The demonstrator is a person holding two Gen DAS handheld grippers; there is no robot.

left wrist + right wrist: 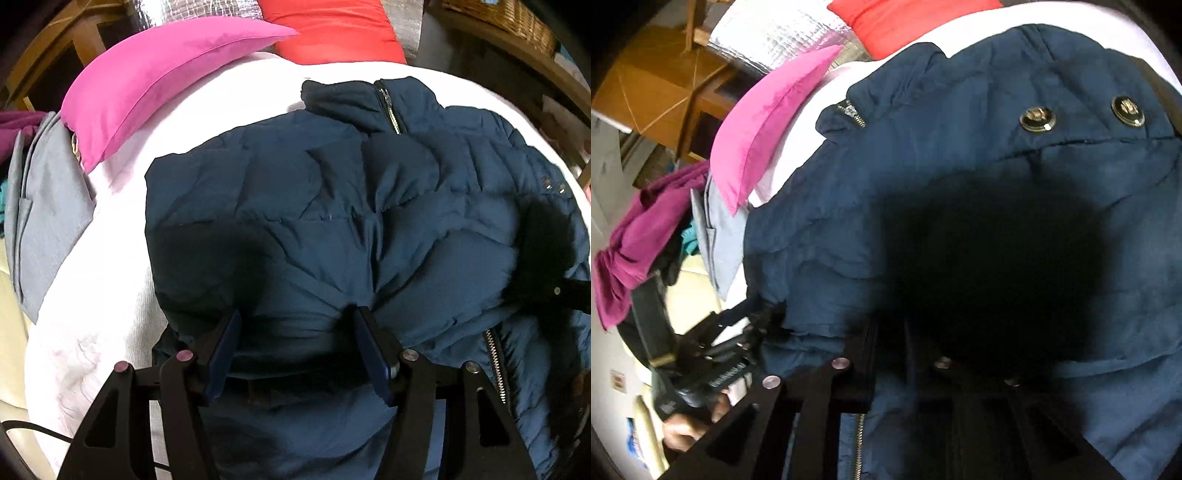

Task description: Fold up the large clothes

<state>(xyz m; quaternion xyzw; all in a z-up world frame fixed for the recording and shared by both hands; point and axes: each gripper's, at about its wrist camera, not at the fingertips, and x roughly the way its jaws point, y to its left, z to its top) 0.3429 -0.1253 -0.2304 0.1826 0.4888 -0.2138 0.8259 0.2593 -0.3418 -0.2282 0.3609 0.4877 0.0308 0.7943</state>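
Folding navy puffer jacket (332, 206) on bed
Soft, bulky, slippery; grip hem. Left tongs (295, 325) clamp a fold; right tongs (908, 332) clenched

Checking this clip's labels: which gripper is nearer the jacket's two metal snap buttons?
Right. The right gripper sits on the jacket just below the snaps; the left gripper is at the hem, farther away.
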